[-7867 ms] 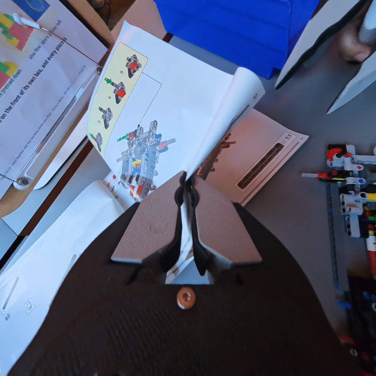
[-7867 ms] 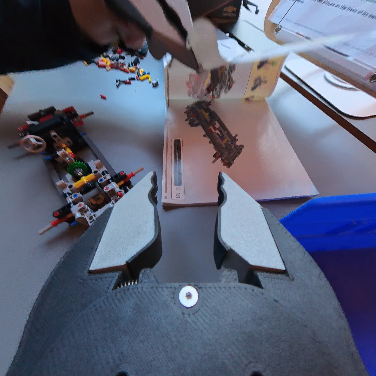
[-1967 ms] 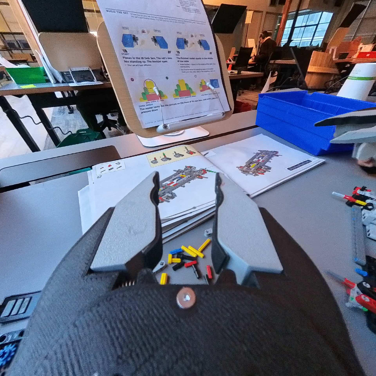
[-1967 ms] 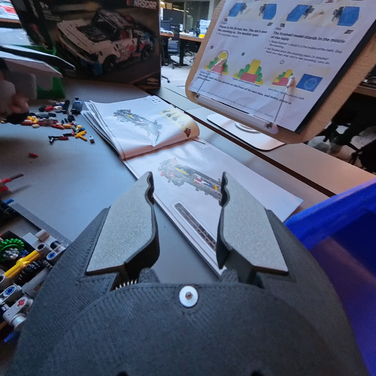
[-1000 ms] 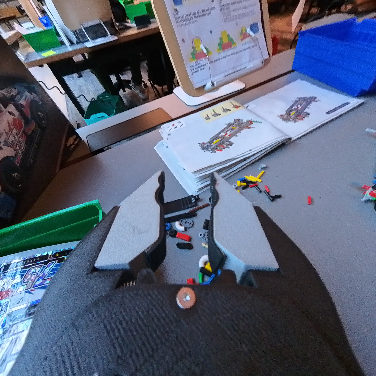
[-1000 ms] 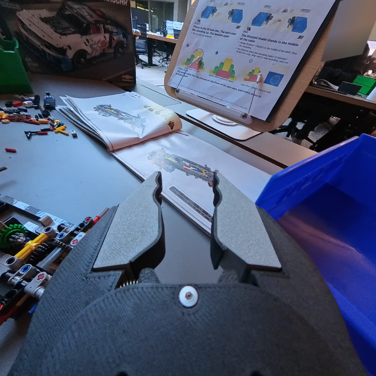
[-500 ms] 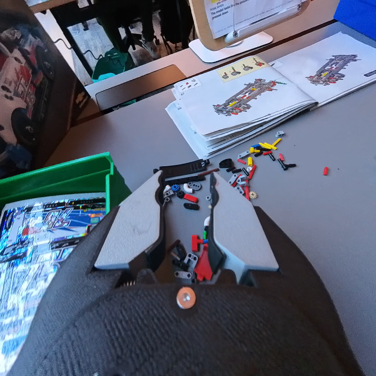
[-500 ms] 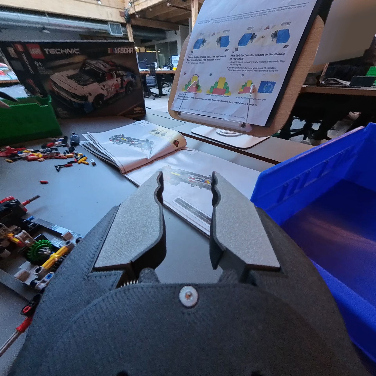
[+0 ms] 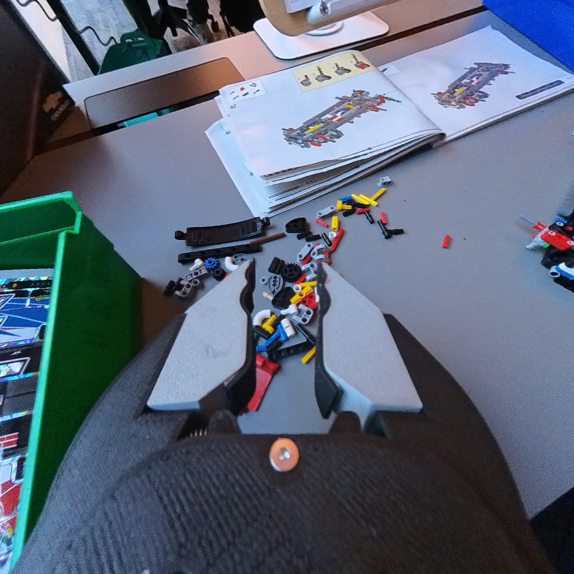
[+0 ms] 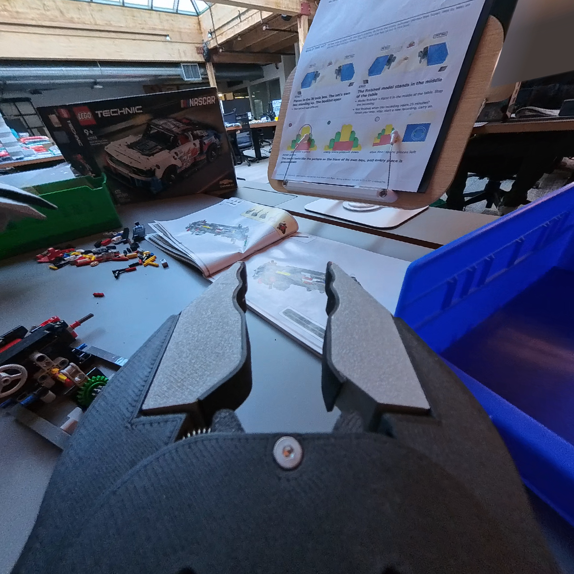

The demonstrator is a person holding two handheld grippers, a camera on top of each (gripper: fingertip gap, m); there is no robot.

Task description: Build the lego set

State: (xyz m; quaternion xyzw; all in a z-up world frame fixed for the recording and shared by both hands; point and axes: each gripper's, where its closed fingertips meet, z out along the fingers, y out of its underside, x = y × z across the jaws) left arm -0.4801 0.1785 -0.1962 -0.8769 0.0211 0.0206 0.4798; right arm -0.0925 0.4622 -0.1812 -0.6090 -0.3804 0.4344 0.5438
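My left gripper [image 9: 285, 270] is open and empty, hovering over a heap of small loose building pieces [image 9: 289, 298] in black, yellow, red, blue and grey on the grey table [image 9: 435, 310]. Its fingers [image 9: 217, 326] straddle the pieces without pressing on any. A long black beam [image 9: 217, 251] and a curved black panel [image 9: 223, 233] lie just beyond its left fingertip. My right gripper [image 10: 285, 273] is open and empty above the table, in front of the open instruction booklet [image 10: 298, 289]. The same heap of pieces [image 10: 93, 254] shows far left in the right wrist view.
A green bin [image 9: 65, 279] with a sticker sheet stands at the left, a blue bin [image 10: 497, 310] at the right. A partly built model [image 10: 40, 363] lies at the left near my right gripper. A set box [image 10: 139, 146] and a document stand [image 10: 372, 124] stand behind the booklet [image 9: 341, 118]. Across from one pair of fingers to the other is roughly 50 cm.
My left gripper let go of the booklet page, swung left and came down over the heap of loose pieces, its jaws narrowing a little. My right gripper tilted up and stayed open.
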